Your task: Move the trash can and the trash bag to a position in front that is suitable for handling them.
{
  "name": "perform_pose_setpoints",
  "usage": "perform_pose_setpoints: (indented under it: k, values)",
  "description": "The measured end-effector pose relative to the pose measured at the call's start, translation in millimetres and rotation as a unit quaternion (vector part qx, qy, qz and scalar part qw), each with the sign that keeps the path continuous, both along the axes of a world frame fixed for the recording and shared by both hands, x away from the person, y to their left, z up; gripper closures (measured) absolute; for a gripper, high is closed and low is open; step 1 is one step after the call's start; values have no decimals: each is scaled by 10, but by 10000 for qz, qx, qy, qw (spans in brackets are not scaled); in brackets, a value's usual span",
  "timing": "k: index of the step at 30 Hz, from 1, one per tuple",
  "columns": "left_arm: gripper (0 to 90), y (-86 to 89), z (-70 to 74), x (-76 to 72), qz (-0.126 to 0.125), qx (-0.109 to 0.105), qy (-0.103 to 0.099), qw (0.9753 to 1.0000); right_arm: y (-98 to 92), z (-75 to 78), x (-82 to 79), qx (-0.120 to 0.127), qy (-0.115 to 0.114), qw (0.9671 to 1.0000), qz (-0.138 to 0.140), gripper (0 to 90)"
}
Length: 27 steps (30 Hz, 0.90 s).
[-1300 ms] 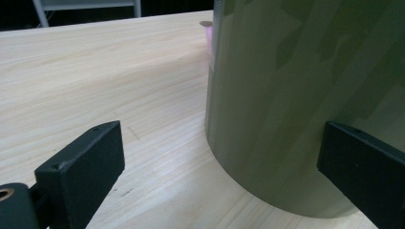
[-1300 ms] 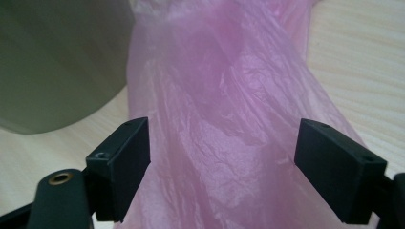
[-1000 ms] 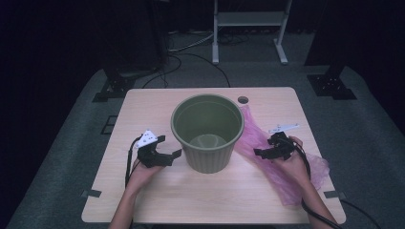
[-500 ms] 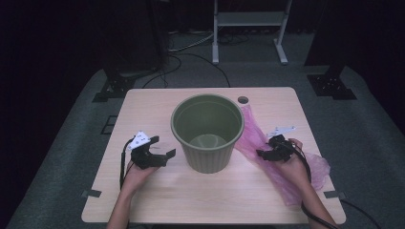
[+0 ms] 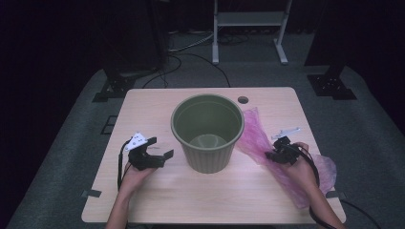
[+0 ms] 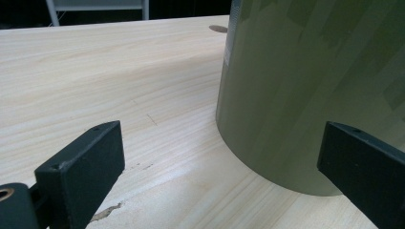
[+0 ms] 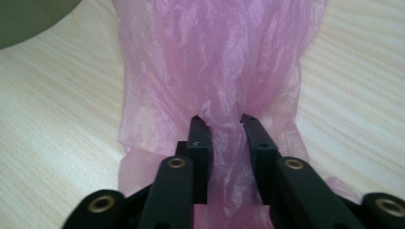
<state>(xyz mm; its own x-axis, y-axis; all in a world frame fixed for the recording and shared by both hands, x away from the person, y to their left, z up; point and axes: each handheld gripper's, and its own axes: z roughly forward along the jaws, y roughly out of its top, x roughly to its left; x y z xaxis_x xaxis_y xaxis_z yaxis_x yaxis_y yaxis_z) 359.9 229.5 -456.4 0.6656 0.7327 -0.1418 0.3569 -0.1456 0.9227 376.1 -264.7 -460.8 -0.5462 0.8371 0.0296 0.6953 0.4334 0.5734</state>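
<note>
An olive-green plastic bin [image 5: 210,157] stands upright in the middle of the wooden table [image 5: 143,109]. Its ribbed wall [image 6: 310,86] looms close in the left gripper view. My left gripper [image 5: 161,147] sits just left of the bin's base, open wide, with nothing between its fingers [image 6: 86,162]. A crumpled pink plastic bag [image 5: 258,133] lies flat on the table to the right of the bin. My right gripper [image 5: 274,153] rests on the bag, and its jaws pinch a bunched fold of the pink film [image 7: 210,57].
A round cable hole [image 5: 242,99] lies in the table's far edge behind the bin. The bag's near end [image 5: 329,169] reaches the table's right edge. A white metal stand [image 5: 248,19] and dark equipment legs stand on the floor beyond the table.
My left gripper has drawn a little to the left, away from the bin. The right gripper has stayed on the pink bag, shifting slightly toward the person.
</note>
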Motion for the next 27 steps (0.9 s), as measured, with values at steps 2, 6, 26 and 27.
perform_pose_setpoints:
  k: [2, 6, 26, 27]
  values:
    - [8, 10, 3, -3, 10, -48, -4, 10000, -22, 10, -3, 11, 99, 9999, -19, 823]
    - [8, 12, 28, -9, -14, -130, -19, 9999, -86, 25, 3, 161, 382, 9991, 18, 866]
    - [8, 161, 31, -16, 77, -349, -5, 9994, -512, 902, -66, 1174, -161, 9930, 8, 889]
    - [8, 169, 31, -15, 87, -360, 2, 9993, -521, 957, -71, 1219, -206, 9923, 26, 889]
